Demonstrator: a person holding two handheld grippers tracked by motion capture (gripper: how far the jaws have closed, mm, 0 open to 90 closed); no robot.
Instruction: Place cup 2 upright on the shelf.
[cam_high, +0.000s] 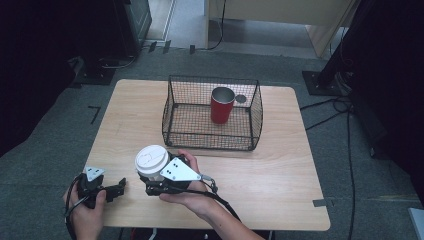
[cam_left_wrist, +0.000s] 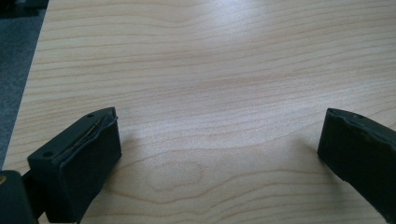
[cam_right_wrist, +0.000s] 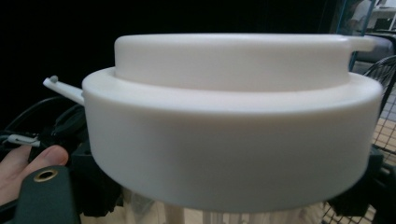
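- Right gripper (cam_high: 152, 184): held in the person's right hand (cam_high: 192, 192) near the front edge of the table (cam_high: 280, 170); its jaws are clamped on a white lidded cup (cam_high: 151, 162), which stands upright between them.
- White lidded cup, right gripper view (cam_right_wrist: 233, 140): the broad white lid sits close to the camera, with the paler cup body below it; whether the base touches the tabletop cannot be told.
- Left gripper (cam_high: 119, 187): held in the person's left hand (cam_high: 87, 212) at the front left corner of the table, just left of the cup and apart from it.
- Left gripper view: the two black jaws stand wide apart over bare wood (cam_left_wrist: 210, 93), with nothing between them.
- Wire basket (cam_high: 212, 142): black mesh, standing on the far half of the table, beyond the cup and apart from it.
- Red cup (cam_high: 222, 105): upright inside the basket, toward its back right part, open mouth up.
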